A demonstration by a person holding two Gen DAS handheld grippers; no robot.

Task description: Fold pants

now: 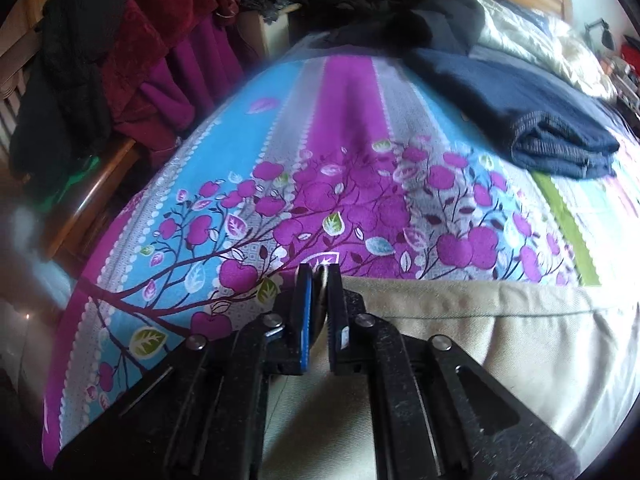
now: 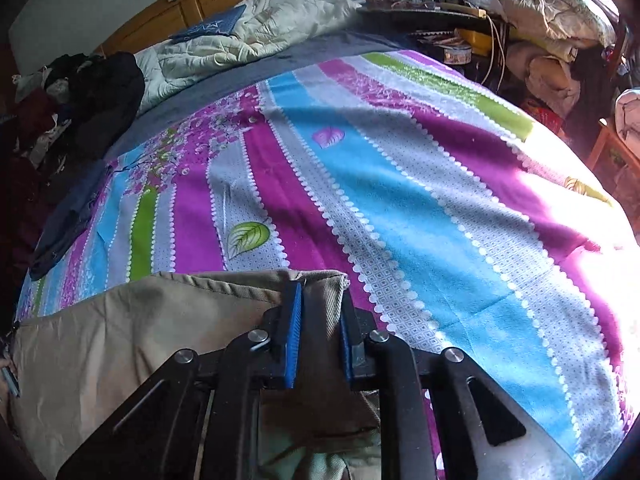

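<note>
The left claw [image 1: 319,280] was closed tight on a corner of the beige pants [image 1: 500,340], a fold of cloth pinched between its blue-padded fingers [image 1: 306,312], while the right claw [image 2: 320,296] stood a little wider, its jaws clamped on the thicker opposite corner of the same pants [image 2: 140,320]. The pants lay spread flat along the near edge of the bed, on a striped bedsheet [image 2: 400,200] of purple, blue and grey printed with flowers and leaves. Farther off on the sheet sat a folded dark blue garment [image 1: 540,120], well apart from the pants, with a rumpled white quilt [image 2: 260,28] by the wooden headboard [image 2: 192,8].
</note>
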